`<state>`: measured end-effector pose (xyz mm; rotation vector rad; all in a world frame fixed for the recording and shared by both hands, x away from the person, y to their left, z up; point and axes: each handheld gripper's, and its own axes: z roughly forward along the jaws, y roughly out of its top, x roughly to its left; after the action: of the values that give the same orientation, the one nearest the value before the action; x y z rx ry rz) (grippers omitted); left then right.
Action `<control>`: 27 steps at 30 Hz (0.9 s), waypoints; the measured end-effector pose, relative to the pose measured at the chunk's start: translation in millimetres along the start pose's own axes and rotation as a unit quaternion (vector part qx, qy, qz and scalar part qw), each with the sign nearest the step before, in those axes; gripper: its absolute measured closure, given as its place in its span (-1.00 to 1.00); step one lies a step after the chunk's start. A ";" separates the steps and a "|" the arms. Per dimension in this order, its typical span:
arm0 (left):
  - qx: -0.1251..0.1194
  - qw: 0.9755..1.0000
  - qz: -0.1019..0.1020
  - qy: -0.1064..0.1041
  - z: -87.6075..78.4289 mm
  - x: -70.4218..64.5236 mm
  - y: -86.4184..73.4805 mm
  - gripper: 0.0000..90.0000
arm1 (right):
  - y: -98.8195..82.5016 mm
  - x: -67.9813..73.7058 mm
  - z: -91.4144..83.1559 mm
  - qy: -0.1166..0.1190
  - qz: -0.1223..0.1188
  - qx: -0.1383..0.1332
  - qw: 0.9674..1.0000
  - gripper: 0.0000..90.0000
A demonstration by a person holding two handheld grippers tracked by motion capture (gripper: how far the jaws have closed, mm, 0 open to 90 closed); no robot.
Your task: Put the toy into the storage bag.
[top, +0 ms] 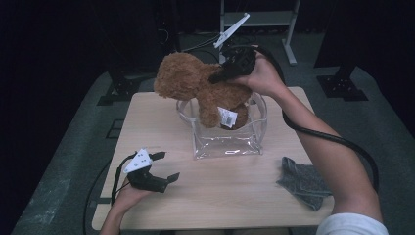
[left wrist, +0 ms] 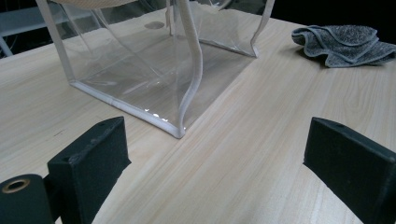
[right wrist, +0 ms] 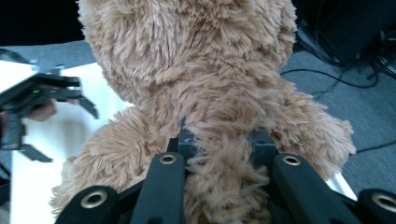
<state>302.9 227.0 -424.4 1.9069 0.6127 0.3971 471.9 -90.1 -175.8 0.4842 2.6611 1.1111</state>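
A brown plush teddy bear hangs over the clear plastic bag at the table's middle, its legs and white tag down inside the bag's mouth. My right gripper is shut on the bear's body; in the right gripper view the fur bulges between the jaws, whose tips are buried in it. My left gripper rests open near the front left of the table, its jaws wide apart and empty, and looks at the bag's near corner.
A crumpled grey cloth lies at the table's front right. The wooden tabletop has bare room between my left gripper and the bag. Stands and cables sit on the dark floor behind the table.
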 end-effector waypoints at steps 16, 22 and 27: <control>0.001 1.000 0.003 -0.004 0.8 -0.8 -0.2 -0.88 | -33.1 -45.5 4.7 -0.062 0.064 0.004 0.996 0.62; 0.000 1.000 0.003 -0.003 -0.1 -0.4 -0.3 -0.88 | -41.6 -45.1 11.8 -0.061 0.064 0.012 0.996 0.61; 0.001 1.000 0.004 -0.004 0.8 -1.1 -0.4 -0.88 | -49.0 -38.7 11.2 -0.052 0.055 0.010 0.997 0.61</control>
<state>302.3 225.9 -425.0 1.9123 0.6015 0.3935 500.6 -129.9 -216.0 0.6814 2.5842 1.0588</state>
